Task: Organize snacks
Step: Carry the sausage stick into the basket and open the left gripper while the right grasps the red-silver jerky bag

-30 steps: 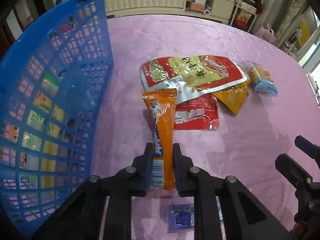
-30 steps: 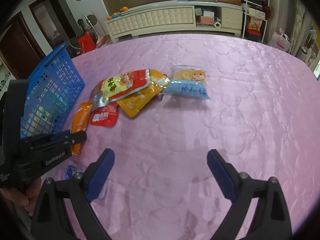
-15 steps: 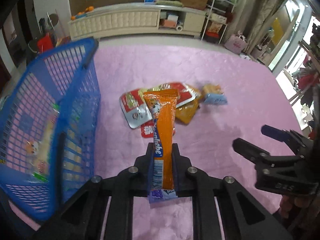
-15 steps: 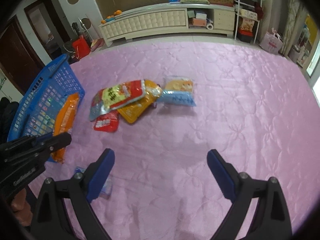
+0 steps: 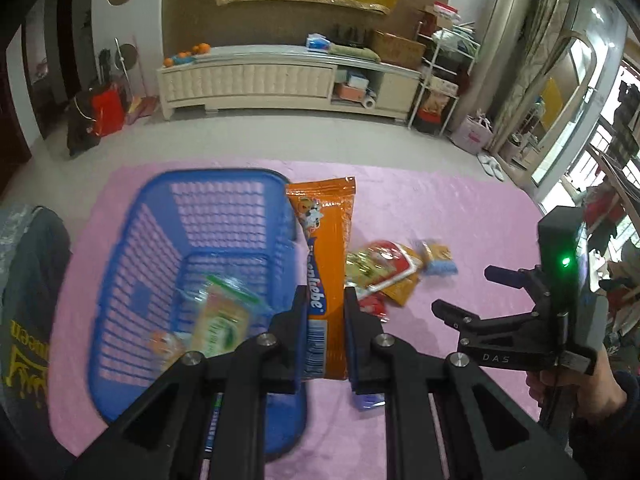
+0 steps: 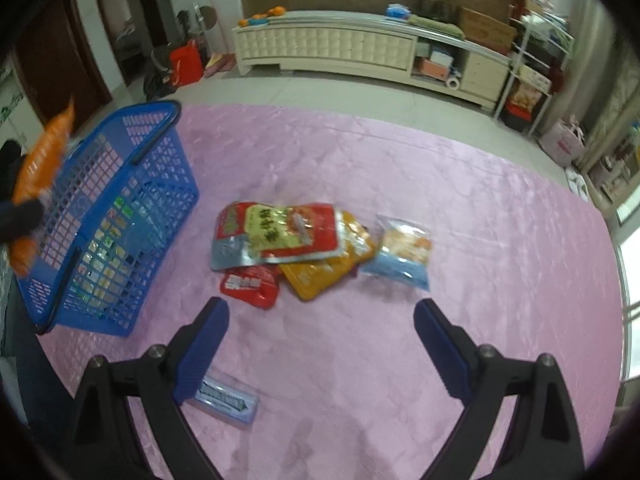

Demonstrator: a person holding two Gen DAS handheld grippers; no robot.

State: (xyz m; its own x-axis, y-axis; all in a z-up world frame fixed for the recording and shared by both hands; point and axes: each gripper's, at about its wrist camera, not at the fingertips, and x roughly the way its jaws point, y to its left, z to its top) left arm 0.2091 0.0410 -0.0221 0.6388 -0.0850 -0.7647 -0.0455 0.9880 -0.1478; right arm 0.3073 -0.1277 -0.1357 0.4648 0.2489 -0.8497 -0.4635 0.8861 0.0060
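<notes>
With a few packets already in the blue plastic mesh basket [image 5: 192, 264], the left gripper [image 5: 326, 320] pinches a long orange foil snack packet [image 5: 326, 264] above its right rim, while the right gripper [image 6: 320, 344], spread and empty, faces the pile of snack packets [image 6: 304, 248] left on the pink tablecloth [image 6: 480, 240].

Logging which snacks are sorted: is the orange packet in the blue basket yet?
Not yet. The left tongs hold the orange packet clamped in the air beside the blue basket.

Blurred snacks [image 5: 216, 320] inside basket [image 5: 132, 264]

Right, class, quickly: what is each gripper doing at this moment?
Left gripper: closed on the orange snack packet.
Right gripper: open, holding nothing.
</notes>
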